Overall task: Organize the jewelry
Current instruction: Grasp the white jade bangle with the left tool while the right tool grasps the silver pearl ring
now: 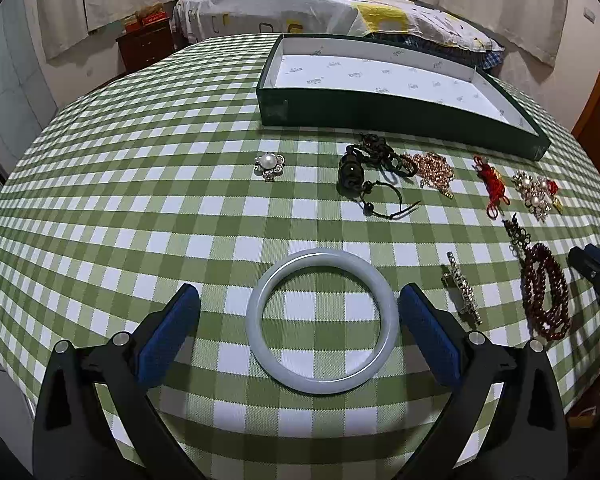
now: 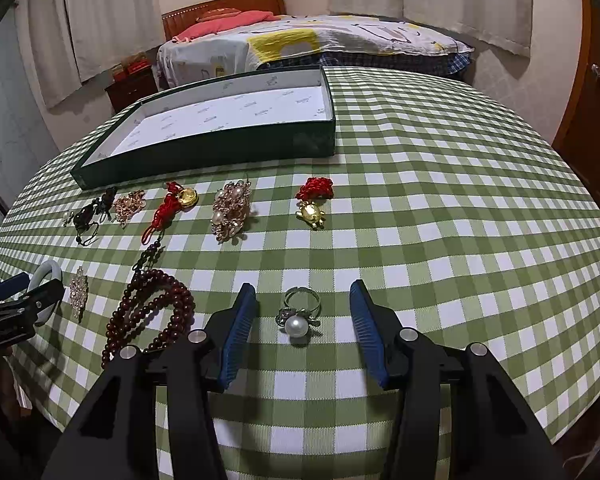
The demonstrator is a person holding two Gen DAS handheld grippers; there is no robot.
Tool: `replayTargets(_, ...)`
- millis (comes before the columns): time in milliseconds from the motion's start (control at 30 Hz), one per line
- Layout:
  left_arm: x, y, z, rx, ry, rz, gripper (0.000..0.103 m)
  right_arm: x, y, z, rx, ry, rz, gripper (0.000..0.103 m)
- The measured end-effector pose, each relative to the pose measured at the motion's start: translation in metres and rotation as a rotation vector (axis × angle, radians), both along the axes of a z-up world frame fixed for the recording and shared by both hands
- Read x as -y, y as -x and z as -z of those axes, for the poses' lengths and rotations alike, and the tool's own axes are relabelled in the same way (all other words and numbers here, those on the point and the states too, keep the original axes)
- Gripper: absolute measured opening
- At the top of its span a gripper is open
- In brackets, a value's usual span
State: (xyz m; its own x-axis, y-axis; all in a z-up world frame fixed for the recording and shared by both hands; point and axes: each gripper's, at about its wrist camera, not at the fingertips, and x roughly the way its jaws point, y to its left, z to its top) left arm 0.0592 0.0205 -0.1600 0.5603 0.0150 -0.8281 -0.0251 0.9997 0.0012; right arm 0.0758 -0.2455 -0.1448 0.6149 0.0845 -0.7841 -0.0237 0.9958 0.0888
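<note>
Though small grey marks repeat across its white lining, none is legible; the shallow dark-green box on the bench, beyond both fingers, holds nothing. Left fingers stand wide apart, flanking the pale jade bangle without touching. Right fingers straddle the silver pearl ring, gaps either side.

Each fisheye camera rides just behind its claw and looks steeply down and forward along the blue-padded fingers, close over the green-and-white checked desk, toward the bed beyond. The left view sits further left, the right view further right. Both share the shallow dark-green box and the dark-red bead string.
</note>
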Motion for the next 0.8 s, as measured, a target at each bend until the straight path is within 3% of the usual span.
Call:
replayTargets(233,-0.001,0.002,0.000,0.005,0.000,0.003,0.097,0.001,0.003,0.000,0.007,0.001,-0.005,0.030)
replayTargets(333,0.001,0.005,-0.002,0.013,0.000,0.024,0.089,0.002,0.003,0.000,0.006,-0.005,-0.006,0.024)
replayTargets(467,0.008,0.010,-0.005,0.030,0.000,0.062,0.070,0.003,0.003,0.000,0.006,-0.009,-0.007,0.024)
replayTargets(800,0.008,0.010,-0.005,0.034,0.012,0.064,0.069,0.003,0.004,0.000,0.005,-0.022,-0.007,0.023)
